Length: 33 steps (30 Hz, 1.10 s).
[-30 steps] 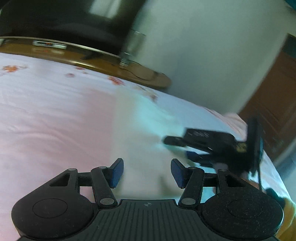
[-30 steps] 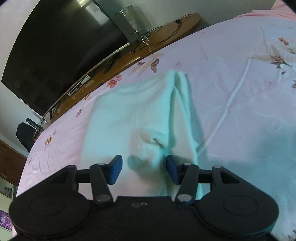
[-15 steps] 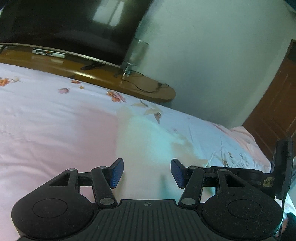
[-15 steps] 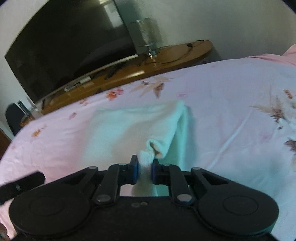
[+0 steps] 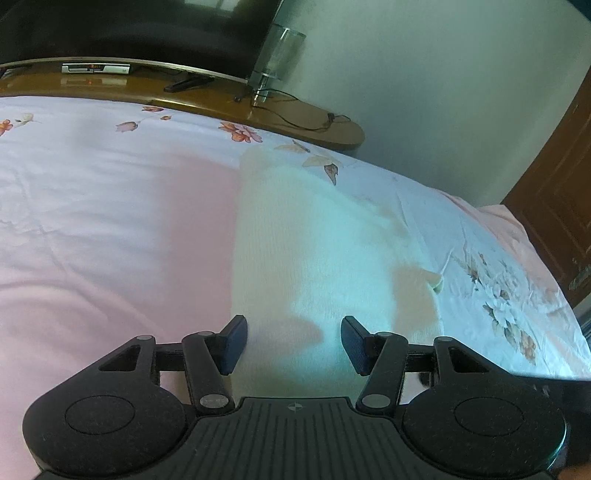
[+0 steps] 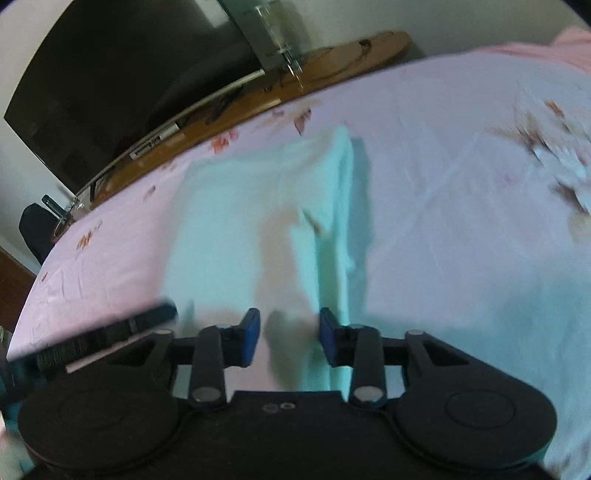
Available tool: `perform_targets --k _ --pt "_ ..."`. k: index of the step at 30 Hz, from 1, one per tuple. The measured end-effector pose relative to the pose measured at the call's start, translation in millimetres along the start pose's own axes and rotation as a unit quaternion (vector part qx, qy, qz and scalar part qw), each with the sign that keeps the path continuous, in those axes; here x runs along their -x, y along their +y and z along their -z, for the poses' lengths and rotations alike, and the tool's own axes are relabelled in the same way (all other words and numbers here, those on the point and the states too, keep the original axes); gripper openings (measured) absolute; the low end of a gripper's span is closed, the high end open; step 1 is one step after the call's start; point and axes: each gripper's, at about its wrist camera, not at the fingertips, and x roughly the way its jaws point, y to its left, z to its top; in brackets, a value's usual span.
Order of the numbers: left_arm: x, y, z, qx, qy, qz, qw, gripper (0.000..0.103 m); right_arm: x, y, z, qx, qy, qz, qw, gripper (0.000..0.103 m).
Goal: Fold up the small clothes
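Observation:
A small pale mint garment (image 5: 314,251) lies flat on the pink bedsheet (image 5: 110,221), with a folded strip along its right side. It also shows in the right wrist view (image 6: 240,221), where the folded strip (image 6: 332,229) runs down its right edge. My left gripper (image 5: 291,343) is open and empty, low over the garment's near edge. My right gripper (image 6: 290,334) is open and empty, just above the garment's near edge beside the folded strip. The left gripper's tip (image 6: 110,325) shows blurred at the left of the right wrist view.
A wooden TV bench (image 5: 258,107) with a large dark TV (image 5: 129,29), a set-top box (image 5: 96,68) and a glass vase (image 5: 277,55) runs along the far side of the bed. A brown wooden door (image 5: 561,206) stands at the right. A flower print (image 5: 506,306) marks the sheet to the right.
My right gripper was shut on a pinch of the garment half a second ago; it has now opened and let the fabric drop. The left gripper stayed open over the near edge.

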Motion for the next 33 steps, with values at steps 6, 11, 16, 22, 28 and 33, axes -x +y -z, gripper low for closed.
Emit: perform_targets --k 6,11,16,22,28,33 --pt "3.1 1.3 6.1 -0.008 0.005 -0.007 0.9999 0.056 17.8 16.5 21.3 0.033 -0.003 0.021 0.999 0.009" --pt "5.1 -1.0 11.9 -0.015 0.008 -0.002 0.9998 0.056 29.6 19.3 29.0 0.064 -0.018 0.042 0.997 0.006" --pt "1.9 -5.1 17.3 -0.033 0.017 -0.026 0.9990 0.056 17.6 15.8 37.8 0.098 -0.009 0.100 0.990 0.004" --pt "11.3 -8.9 8.5 -0.043 0.018 -0.039 0.9982 0.056 34.0 24.1 27.8 0.090 -0.030 0.061 0.994 0.025" --pt "21.9 -15.3 -9.5 -0.062 -0.002 -0.036 0.9975 0.056 44.7 45.3 -1.2 0.115 -0.086 0.064 0.988 0.027" --pt "14.9 -13.2 -36.3 -0.065 -0.018 -0.051 0.9964 0.056 24.9 60.2 -21.4 0.132 -0.101 0.071 0.984 0.027"
